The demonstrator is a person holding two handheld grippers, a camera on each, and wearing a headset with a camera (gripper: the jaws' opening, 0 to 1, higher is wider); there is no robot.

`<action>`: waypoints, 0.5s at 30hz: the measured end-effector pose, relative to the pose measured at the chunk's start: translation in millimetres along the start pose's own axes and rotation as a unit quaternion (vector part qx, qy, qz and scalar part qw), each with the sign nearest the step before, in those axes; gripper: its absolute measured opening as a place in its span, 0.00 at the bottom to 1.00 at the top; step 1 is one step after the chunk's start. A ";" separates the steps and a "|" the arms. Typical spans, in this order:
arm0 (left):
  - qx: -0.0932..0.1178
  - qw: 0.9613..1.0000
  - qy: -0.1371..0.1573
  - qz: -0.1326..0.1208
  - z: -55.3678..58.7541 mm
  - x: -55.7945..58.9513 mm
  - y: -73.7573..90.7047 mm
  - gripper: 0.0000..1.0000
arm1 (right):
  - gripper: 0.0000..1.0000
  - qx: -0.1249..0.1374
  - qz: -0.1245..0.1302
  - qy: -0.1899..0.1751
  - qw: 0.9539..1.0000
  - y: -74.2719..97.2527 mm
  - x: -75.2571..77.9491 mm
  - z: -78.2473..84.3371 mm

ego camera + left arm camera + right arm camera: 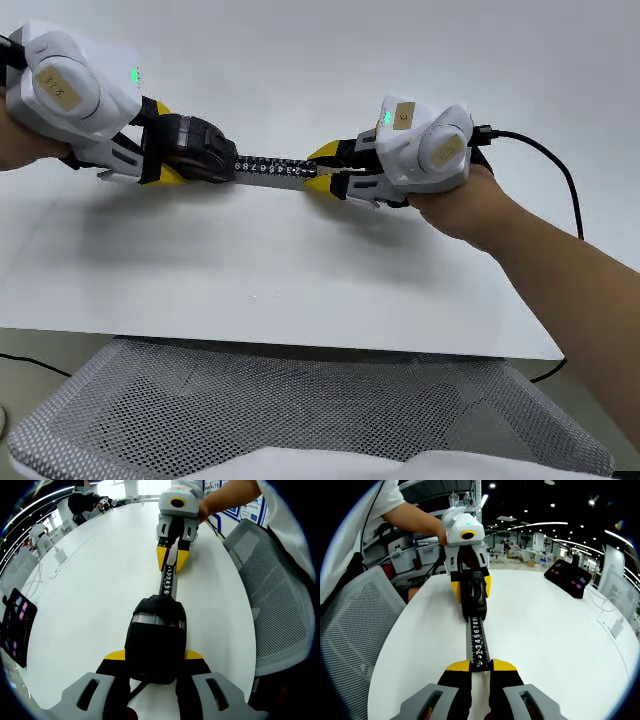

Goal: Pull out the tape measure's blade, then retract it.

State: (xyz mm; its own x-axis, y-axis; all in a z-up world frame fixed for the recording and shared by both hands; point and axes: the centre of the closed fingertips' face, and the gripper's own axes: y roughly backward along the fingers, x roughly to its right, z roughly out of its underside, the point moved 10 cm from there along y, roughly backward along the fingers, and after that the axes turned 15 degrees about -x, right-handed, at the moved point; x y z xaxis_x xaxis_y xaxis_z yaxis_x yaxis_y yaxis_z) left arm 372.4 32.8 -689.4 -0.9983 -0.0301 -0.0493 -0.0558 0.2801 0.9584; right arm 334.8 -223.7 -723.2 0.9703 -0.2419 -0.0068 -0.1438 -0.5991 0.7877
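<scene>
A black tape measure case [197,148] [156,636] [473,591] is held just above the white table [300,270], with my left gripper [165,150] [155,672] shut on it. Its black blade [272,167] [168,581] [477,640], with white numerals, is drawn out a short way to the right. My right gripper [328,172] [479,669] is shut on the blade's end. In the left gripper view the right gripper [172,560] faces me; in the right gripper view the left gripper [467,555] faces me.
A grey mesh chair [290,400] stands at the table's near edge. A black cable [545,160] trails from the right gripper. Dark tablets [15,625] [565,577] lie further along the table, with a small white device [615,627] and cords.
</scene>
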 end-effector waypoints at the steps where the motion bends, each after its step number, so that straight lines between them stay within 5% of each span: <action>1: 0.000 1.000 0.000 0.000 0.0 0.0 0.0 0.30 | 0.08 0.000 0.000 -0.001 1.000 0.7 -0.1 0.4; 15: 0.000 1.000 0.001 -0.001 0.7 -0.5 -0.4 0.30 | 0.08 -0.004 0.005 -0.002 1.000 11.1 0.4 7.2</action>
State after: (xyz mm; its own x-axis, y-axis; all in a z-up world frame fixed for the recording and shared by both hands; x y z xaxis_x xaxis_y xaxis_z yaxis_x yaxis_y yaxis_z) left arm 372.9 33.4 -690.0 -0.9982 -0.0318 -0.0499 -0.0568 0.2798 0.9584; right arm 332.1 -236.0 -718.9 0.9681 -0.2506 -0.0013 -0.1517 -0.5901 0.7929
